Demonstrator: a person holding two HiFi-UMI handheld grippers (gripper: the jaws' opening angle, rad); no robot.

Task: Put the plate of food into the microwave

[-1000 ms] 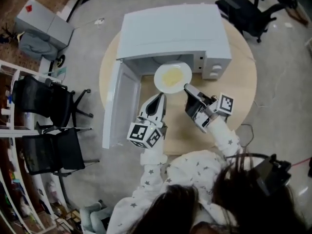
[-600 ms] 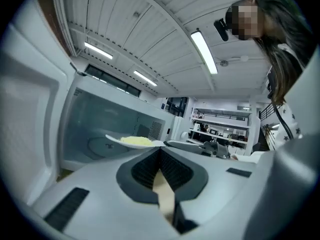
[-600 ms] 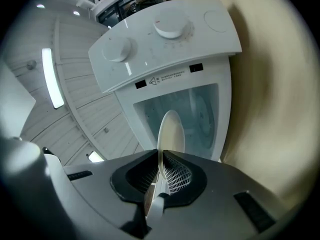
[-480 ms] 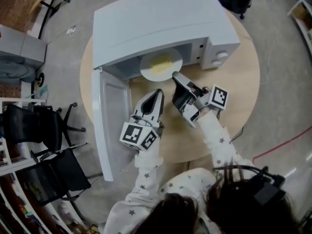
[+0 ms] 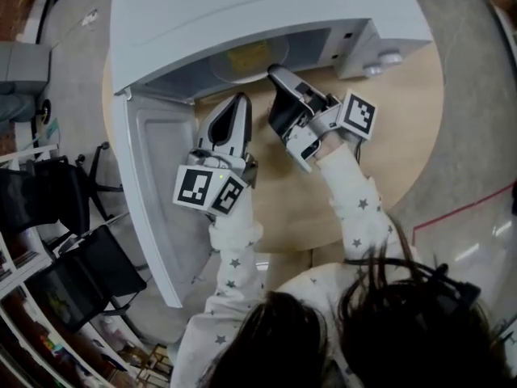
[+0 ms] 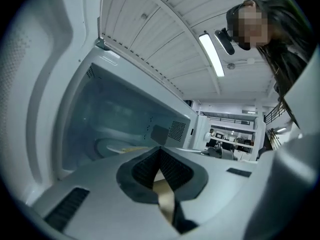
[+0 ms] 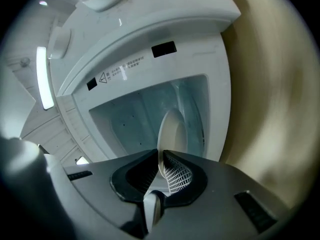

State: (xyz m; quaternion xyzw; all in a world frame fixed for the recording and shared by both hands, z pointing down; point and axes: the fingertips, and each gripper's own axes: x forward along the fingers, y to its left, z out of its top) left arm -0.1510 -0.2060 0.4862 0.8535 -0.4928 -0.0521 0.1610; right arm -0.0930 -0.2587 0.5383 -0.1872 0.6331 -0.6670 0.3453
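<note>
Inside the microwave (image 5: 266, 14) cavity was now the plate of food (image 5: 241, 60), which a second before hung only at the opening; the right gripper (image 5: 276, 74) pinched its rim between narrow jaws; the left gripper (image 5: 233, 103) waited beside, closed and empty; setting down and release seemed next.

The room is evenly bright from ceiling strip lamps (image 6: 212, 55); both gripper views bend at dark edges, the table (image 7: 280, 109) blurred.
</note>
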